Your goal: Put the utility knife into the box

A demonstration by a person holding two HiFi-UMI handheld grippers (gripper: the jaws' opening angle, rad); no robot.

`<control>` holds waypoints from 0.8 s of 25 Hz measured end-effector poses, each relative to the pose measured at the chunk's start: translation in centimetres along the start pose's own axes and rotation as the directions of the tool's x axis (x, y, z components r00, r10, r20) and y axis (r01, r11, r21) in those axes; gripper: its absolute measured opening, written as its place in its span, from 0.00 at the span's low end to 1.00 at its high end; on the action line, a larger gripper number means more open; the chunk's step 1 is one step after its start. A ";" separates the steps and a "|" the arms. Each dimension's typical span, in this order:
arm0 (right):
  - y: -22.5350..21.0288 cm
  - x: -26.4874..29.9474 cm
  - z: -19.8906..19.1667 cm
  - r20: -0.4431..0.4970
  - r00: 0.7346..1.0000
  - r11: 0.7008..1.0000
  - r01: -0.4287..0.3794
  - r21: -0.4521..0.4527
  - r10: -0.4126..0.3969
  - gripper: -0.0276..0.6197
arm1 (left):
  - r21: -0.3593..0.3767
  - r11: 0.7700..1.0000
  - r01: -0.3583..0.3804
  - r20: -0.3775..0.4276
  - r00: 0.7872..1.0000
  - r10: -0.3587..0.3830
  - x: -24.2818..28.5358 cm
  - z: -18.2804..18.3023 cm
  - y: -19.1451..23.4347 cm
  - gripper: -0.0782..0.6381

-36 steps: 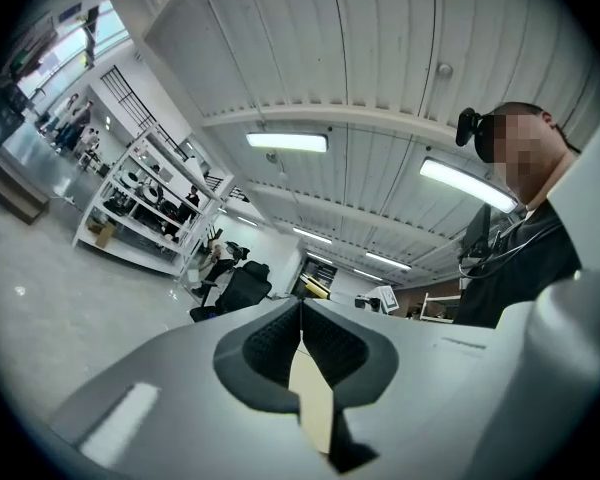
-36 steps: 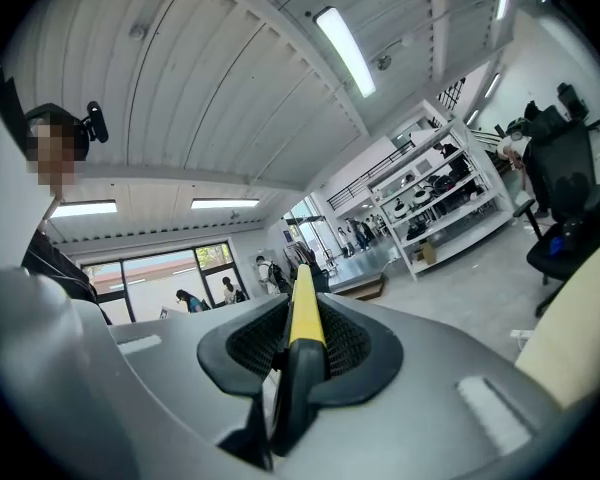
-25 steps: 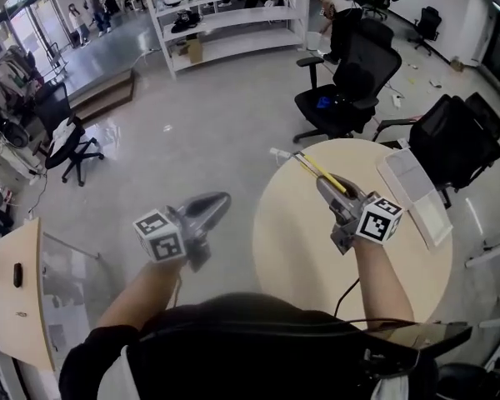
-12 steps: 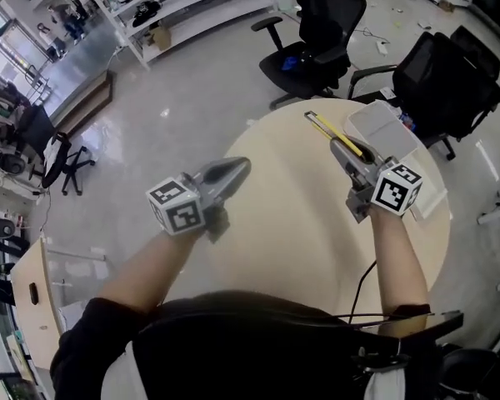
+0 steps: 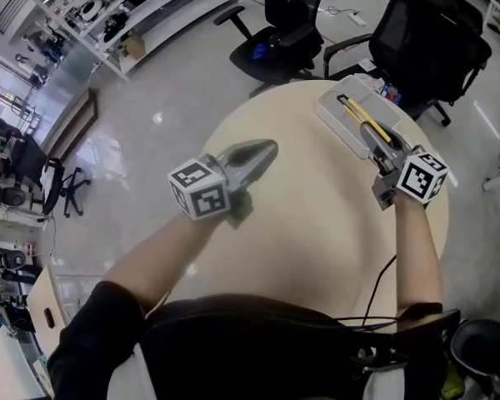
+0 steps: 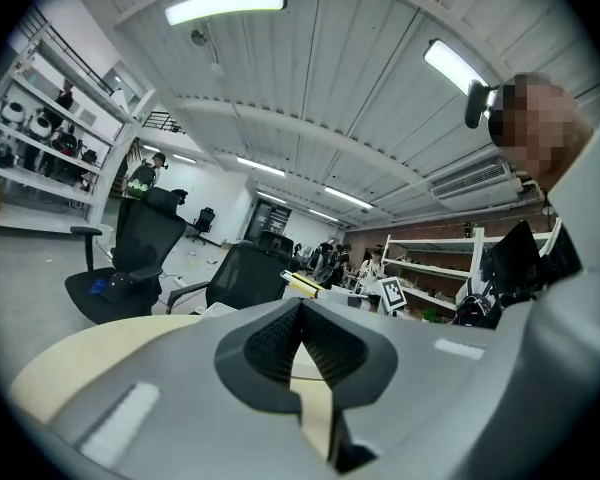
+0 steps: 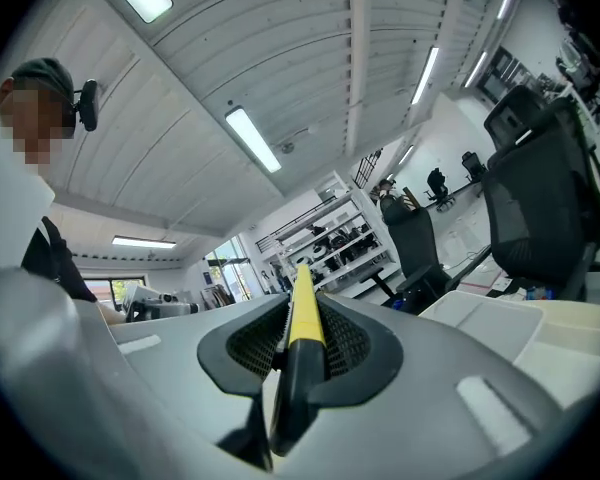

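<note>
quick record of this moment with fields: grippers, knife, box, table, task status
right gripper: shut on utility knife
left gripper: shut, nothing in it, over the table
utility knife: yellow and black, sticks out past the jaws, over the box in the head view
box: clear plastic, near the table's far edge
table: round, light-coloured top
behind table: two black office chairs
task status: knife not yet released into the box
</note>
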State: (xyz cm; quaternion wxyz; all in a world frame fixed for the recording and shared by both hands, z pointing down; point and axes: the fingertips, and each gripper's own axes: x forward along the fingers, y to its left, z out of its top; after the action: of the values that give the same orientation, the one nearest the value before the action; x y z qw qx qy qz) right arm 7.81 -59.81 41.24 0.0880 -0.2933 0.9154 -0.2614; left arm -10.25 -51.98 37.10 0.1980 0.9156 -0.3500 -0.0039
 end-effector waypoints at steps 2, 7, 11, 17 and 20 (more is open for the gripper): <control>-2.1 -1.1 0.3 0.000 0.999 0.999 0.032 -0.003 -0.032 0.18 | -0.003 1.000 0.016 -0.009 1.000 -0.016 2.4 -0.4 0.0 0.11; -6.9 -3.6 -0.1 -0.006 0.994 0.994 0.106 -0.002 -0.106 0.18 | 0.014 0.997 0.070 -0.040 0.997 -0.069 7.4 -1.7 -0.5 0.11; -10.0 -5.9 -0.8 -0.020 0.985 0.986 0.169 -0.001 -0.169 0.18 | 0.011 0.995 0.103 -0.053 0.993 -0.102 10.3 -2.5 -0.8 0.11; -14.9 -9.0 -2.1 -0.064 0.960 0.961 0.275 0.011 -0.274 0.18 | 0.013 0.991 0.135 -0.080 0.988 -0.134 13.9 -3.5 -1.1 0.11; -17.6 -10.0 -3.3 -0.100 0.944 0.948 0.319 0.013 -0.316 0.18 | 0.007 0.989 0.148 -0.089 0.985 -0.146 15.6 -4.2 -1.0 0.11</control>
State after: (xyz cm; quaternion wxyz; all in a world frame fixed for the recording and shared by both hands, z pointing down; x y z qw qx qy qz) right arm 23.50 -64.73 53.46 0.0046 -0.4225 0.8556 -0.2991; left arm 2.75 -59.78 42.68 0.2061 0.9395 -0.2725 0.0242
